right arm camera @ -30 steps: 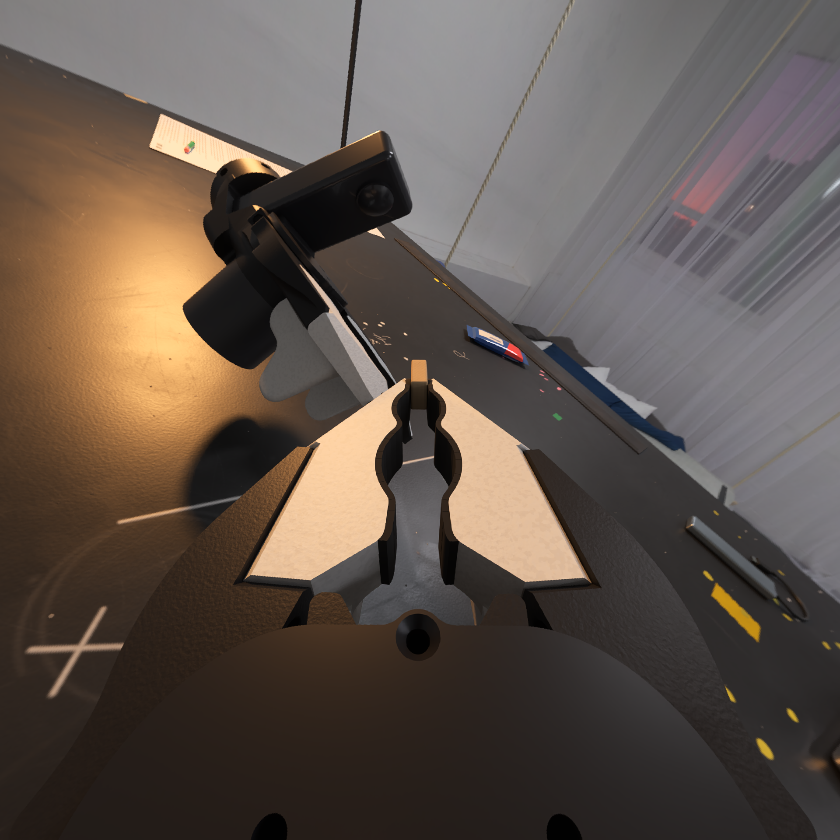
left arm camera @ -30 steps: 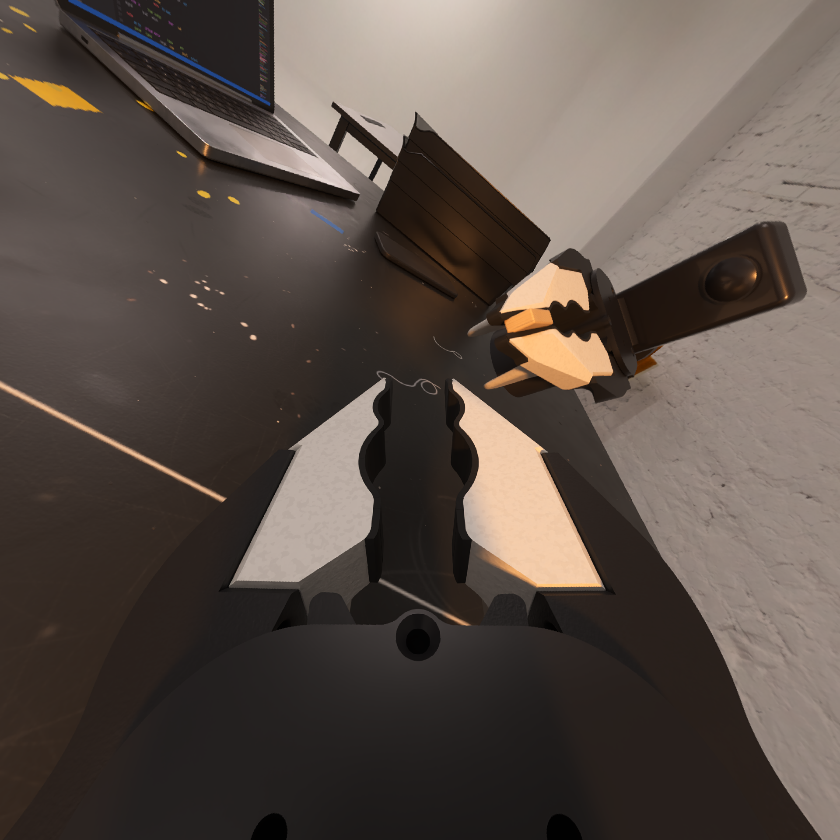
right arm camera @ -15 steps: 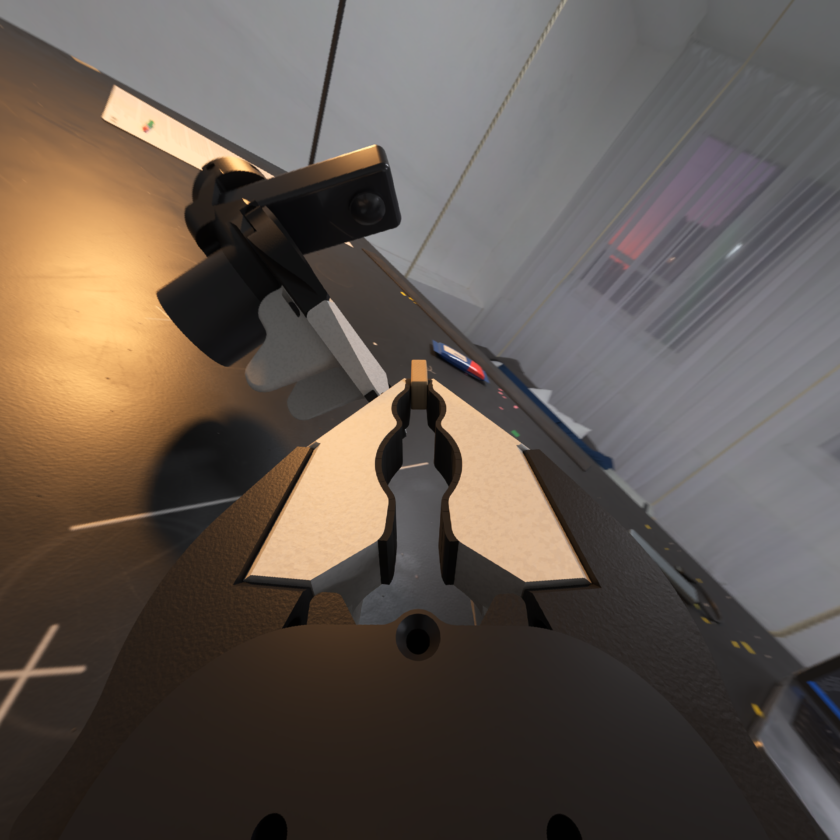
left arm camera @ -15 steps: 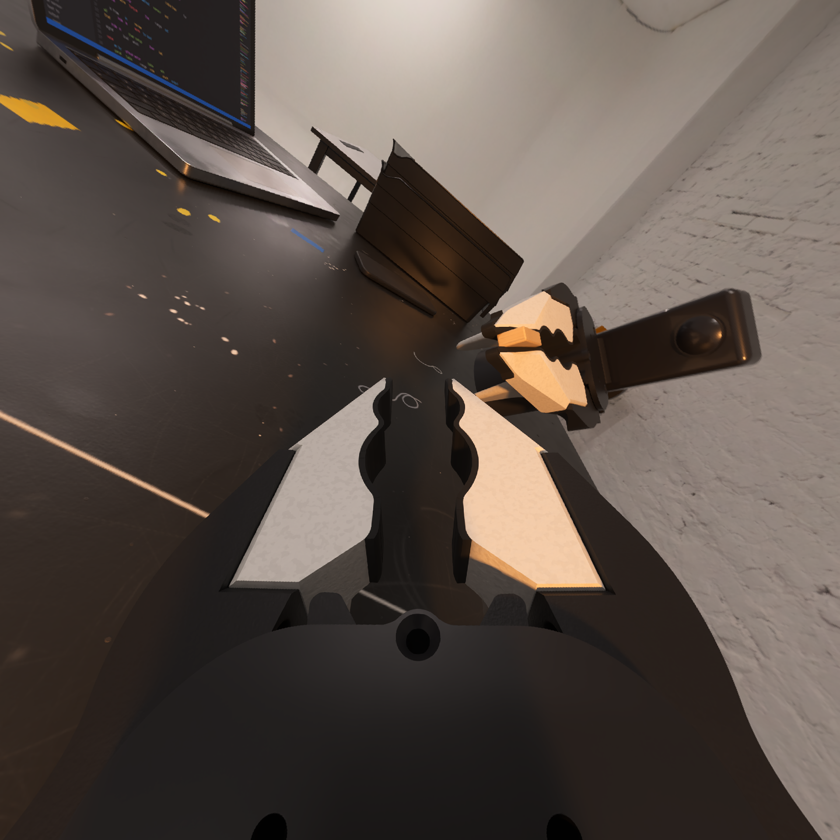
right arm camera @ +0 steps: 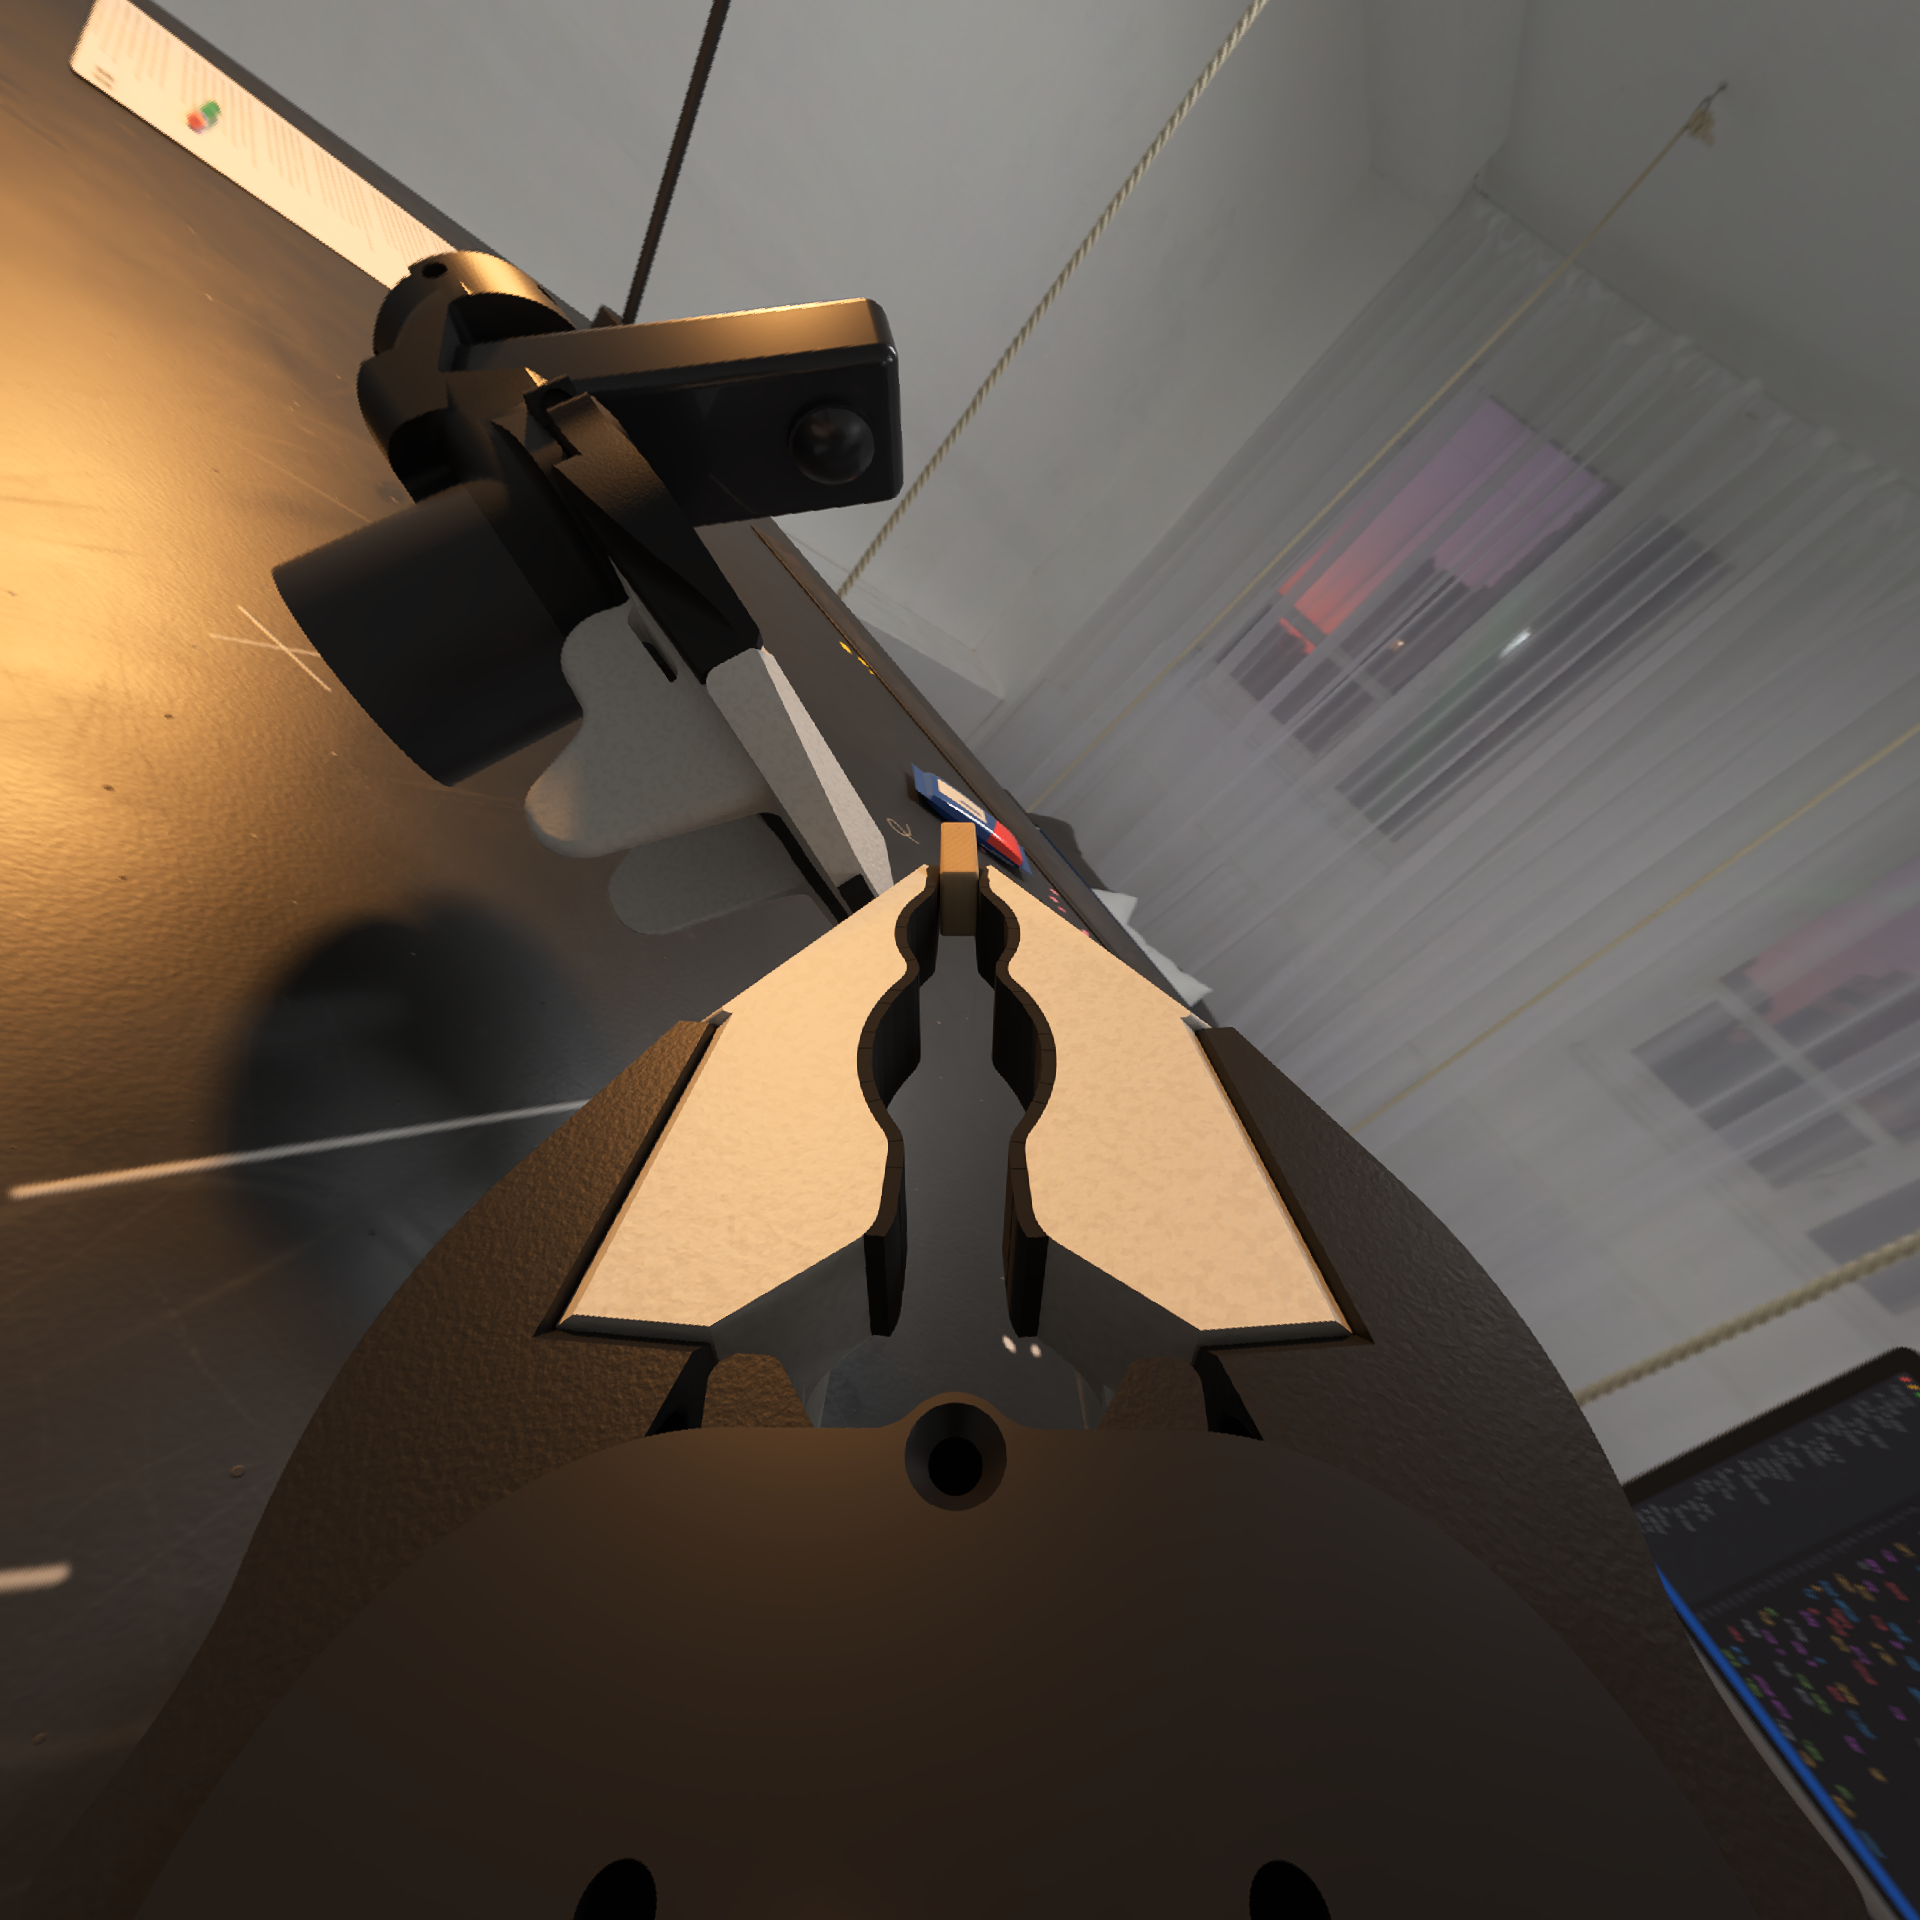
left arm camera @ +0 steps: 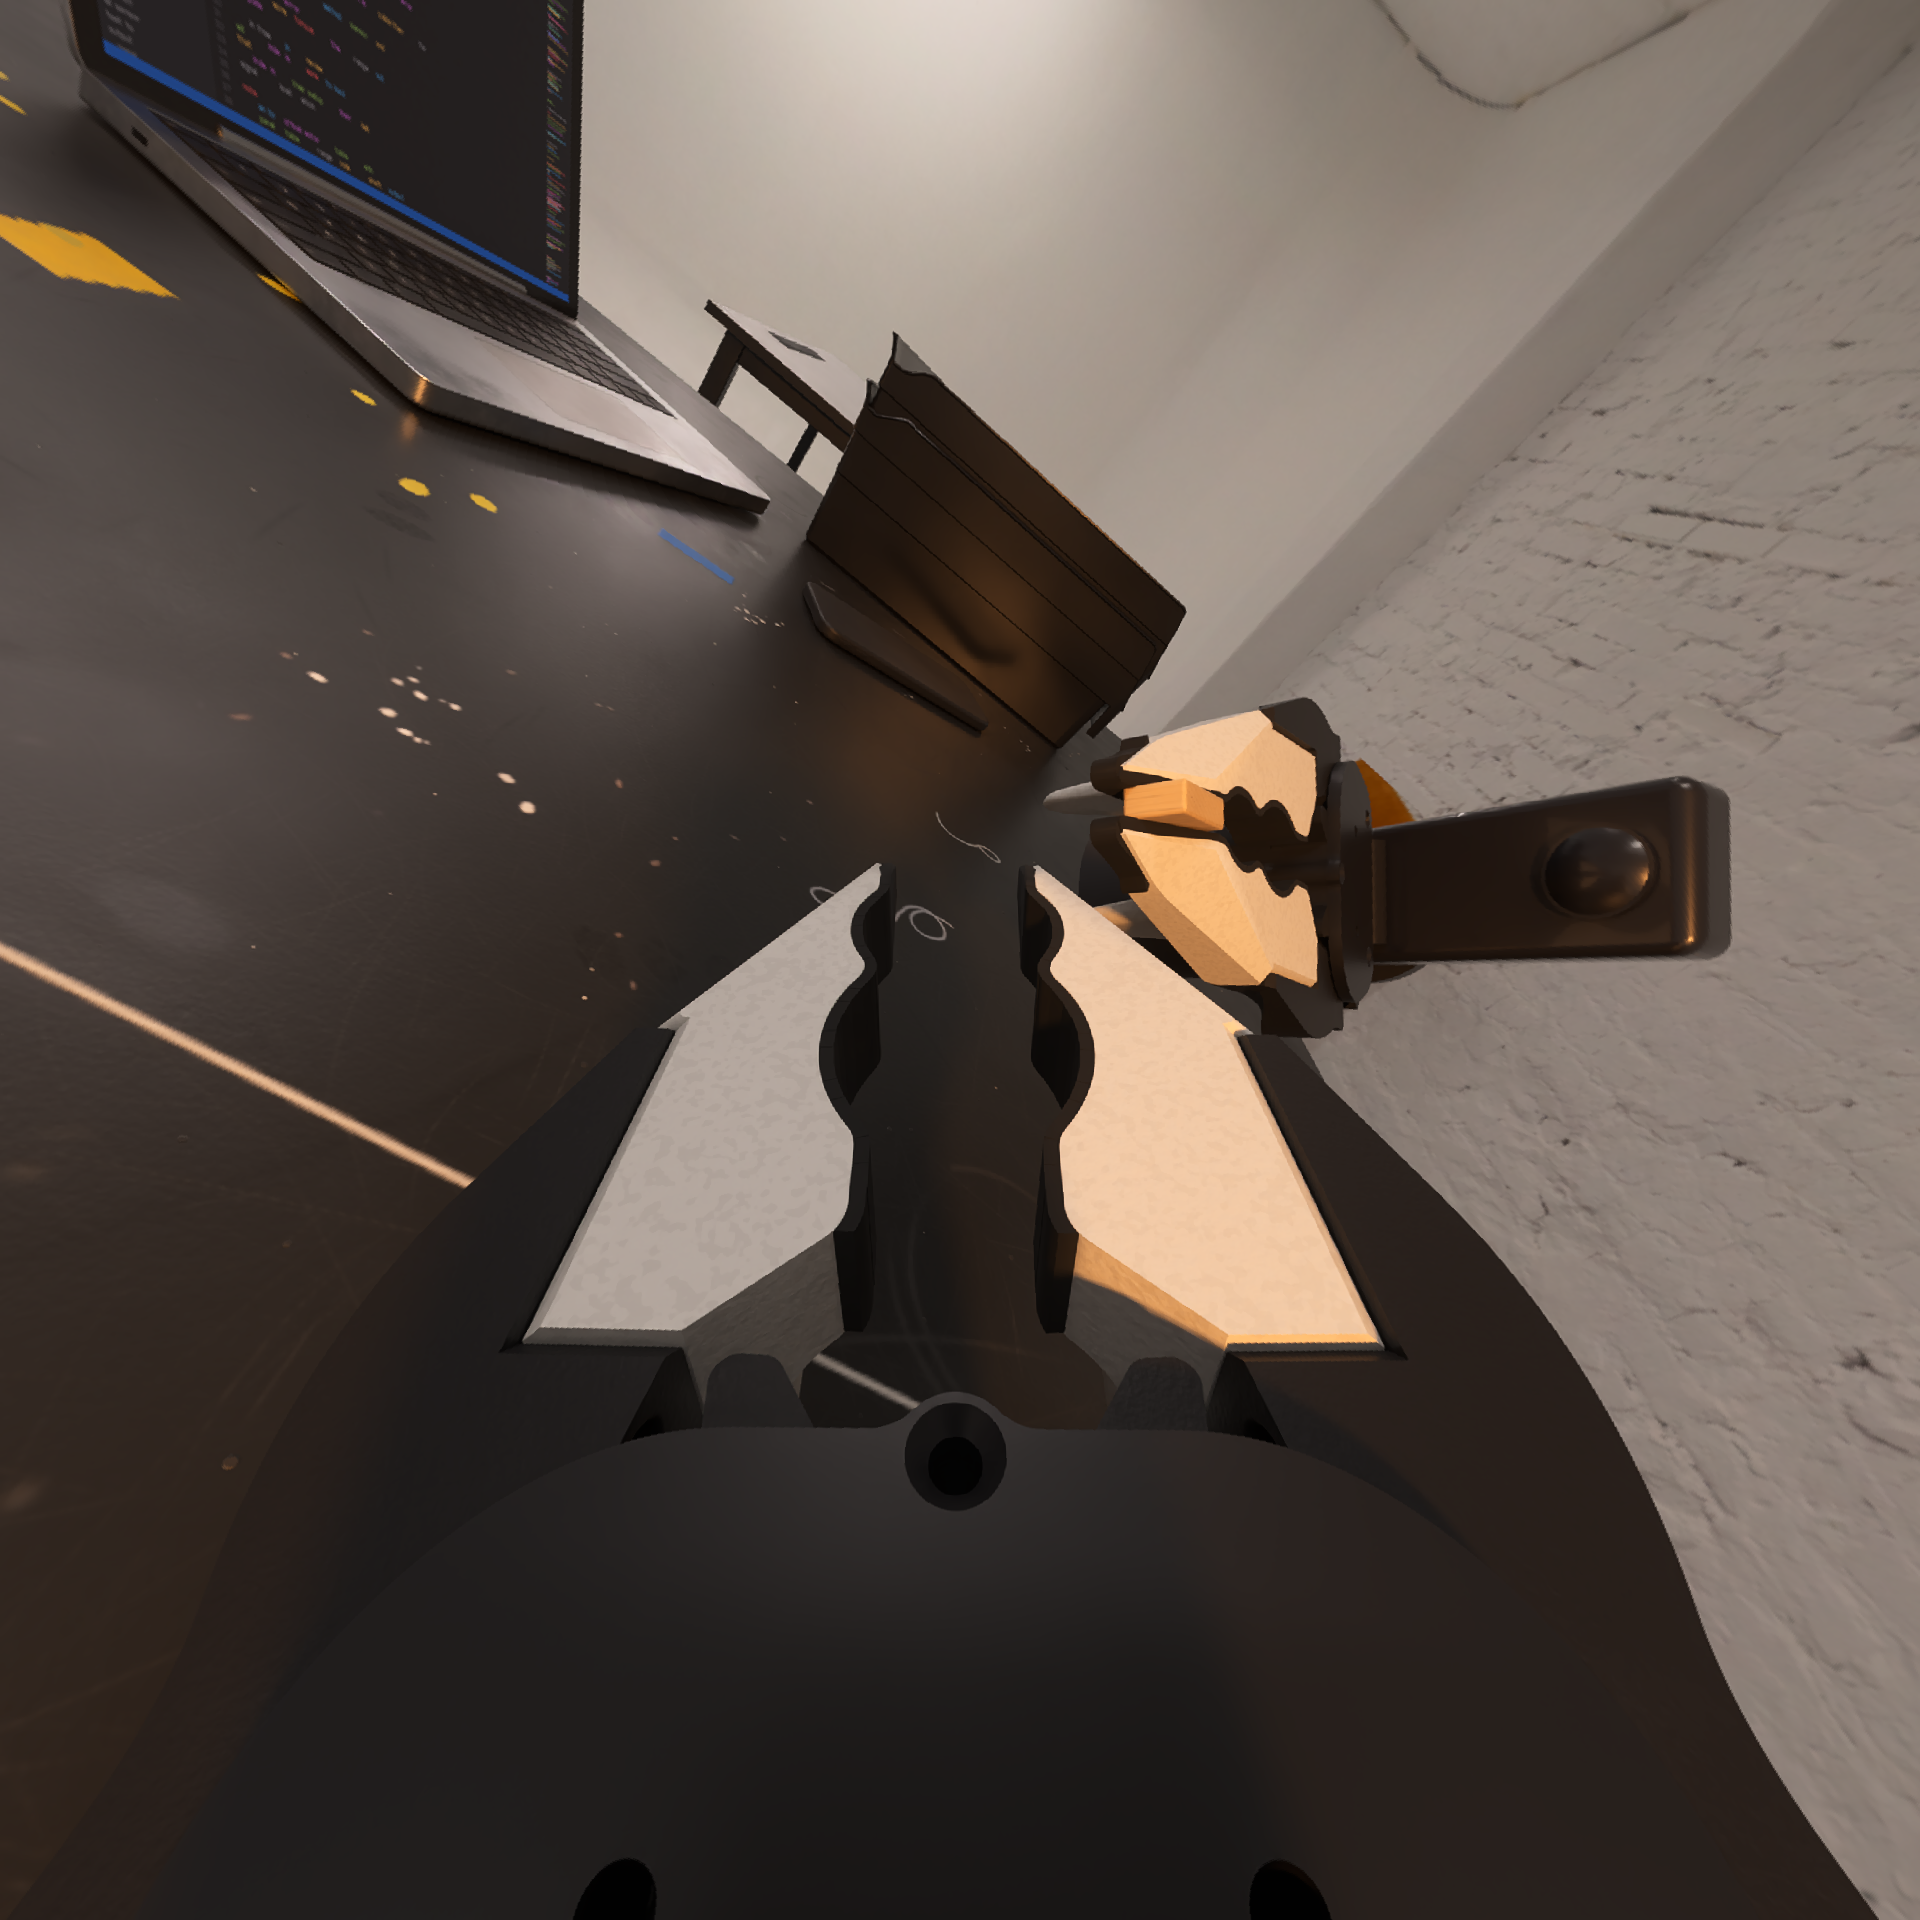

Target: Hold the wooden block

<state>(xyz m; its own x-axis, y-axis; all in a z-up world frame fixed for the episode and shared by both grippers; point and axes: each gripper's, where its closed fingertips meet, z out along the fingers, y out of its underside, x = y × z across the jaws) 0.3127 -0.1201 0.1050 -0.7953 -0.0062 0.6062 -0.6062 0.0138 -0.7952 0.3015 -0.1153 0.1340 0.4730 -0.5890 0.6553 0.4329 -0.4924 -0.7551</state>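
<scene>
Over the dark table [left arm camera: 312,831] the left gripper [left arm camera: 956,883] hangs spread and empty. Just right of its tips, the right gripper [left arm camera: 1107,821] pinches the wooden block [left arm camera: 1169,802], long axis pointing leftward, above the table and nearer the right.

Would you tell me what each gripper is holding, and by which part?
The right gripper pinches the wooden block by one end at its fingertips; the left gripper holds nothing.
</scene>
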